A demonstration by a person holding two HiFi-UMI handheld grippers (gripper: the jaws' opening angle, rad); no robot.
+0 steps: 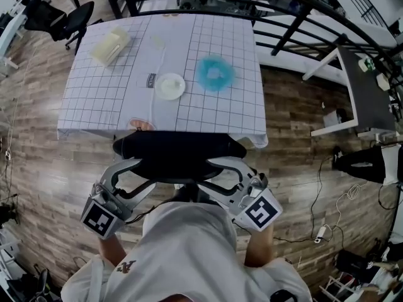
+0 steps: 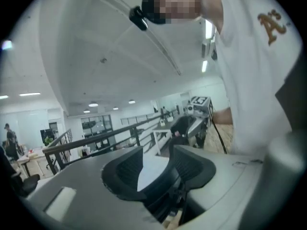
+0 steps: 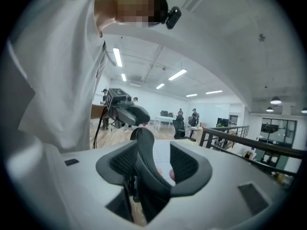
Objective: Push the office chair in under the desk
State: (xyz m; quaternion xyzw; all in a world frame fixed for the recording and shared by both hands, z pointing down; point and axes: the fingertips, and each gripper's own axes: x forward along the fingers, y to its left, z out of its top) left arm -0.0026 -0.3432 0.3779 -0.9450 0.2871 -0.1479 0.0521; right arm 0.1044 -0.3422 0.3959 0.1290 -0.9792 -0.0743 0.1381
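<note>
Grippers (image 1: 140,175) (image 1: 212,173) clamp chair back (image 1: 179,148), desk edge (image 1: 94,131) close

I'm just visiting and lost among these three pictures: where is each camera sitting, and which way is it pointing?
Head view: on the person's head, looking steeply down at the chair and table; shows shirt, forearms, left tongs and right tongs.
Left gripper view: on the left tongs, looking along them over the chair toward the right tongs; shirt at right.
Right gripper view: on the right tongs, facing the opposite way, toward the left tongs; shirt at left.
Shared: all three show the chair between the tongs.
</note>
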